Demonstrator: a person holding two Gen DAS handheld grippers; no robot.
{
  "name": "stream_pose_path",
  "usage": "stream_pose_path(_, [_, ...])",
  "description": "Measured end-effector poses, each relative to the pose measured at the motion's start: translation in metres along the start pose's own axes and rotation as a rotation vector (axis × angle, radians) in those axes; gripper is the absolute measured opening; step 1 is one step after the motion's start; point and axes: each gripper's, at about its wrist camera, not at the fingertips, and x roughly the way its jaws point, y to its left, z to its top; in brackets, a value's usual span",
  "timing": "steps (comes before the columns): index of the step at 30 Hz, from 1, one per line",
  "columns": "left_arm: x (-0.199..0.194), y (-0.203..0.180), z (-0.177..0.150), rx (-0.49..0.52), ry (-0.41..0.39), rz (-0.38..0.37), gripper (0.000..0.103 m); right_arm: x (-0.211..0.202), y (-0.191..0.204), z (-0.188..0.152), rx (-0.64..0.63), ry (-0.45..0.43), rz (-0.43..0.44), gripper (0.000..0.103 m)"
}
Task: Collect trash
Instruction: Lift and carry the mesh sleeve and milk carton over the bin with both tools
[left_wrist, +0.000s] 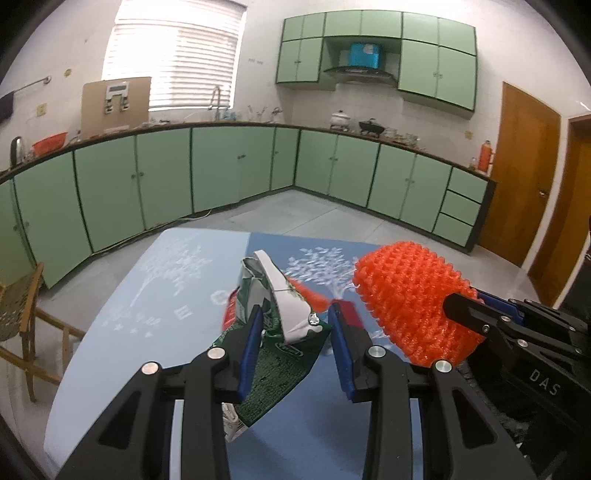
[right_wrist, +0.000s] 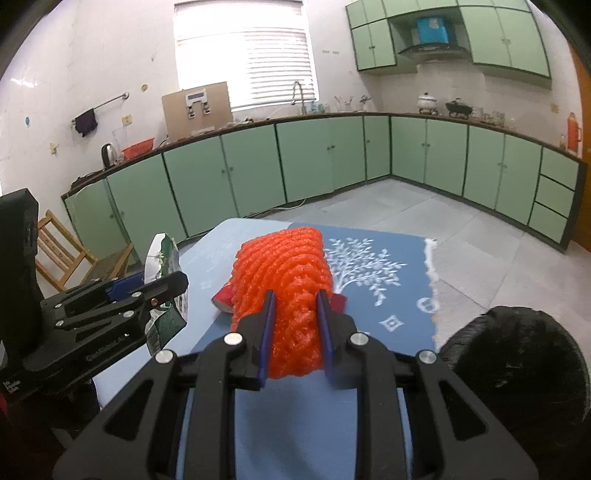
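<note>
Trash, an orange foam net (right_wrist: 291, 295), was clamped lengthwise in the right tool (right_wrist: 295, 325) at frame centre; a crumpled carton (left_wrist: 273, 314) was loosely straddled by the left tool (left_wrist: 295, 328), not visibly clamped.

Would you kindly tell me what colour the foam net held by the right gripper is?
Bright orange foam net, clearest in the right wrist view.
</note>
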Motion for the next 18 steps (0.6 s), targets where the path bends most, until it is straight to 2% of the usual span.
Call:
stream_pose_path(9, [-0.003,-0.053,0.012,0.052,-0.024,-0.103,0.036,-0.036,-0.042,-0.003,0.049,-0.042,-0.088,0.021])
stream_pose_path(18, [0.001,-0.116,0.017,0.103,-0.024,-0.23,0.035,-0.077,-0.099,-0.016,0.114,-0.073,-0.215,0.021])
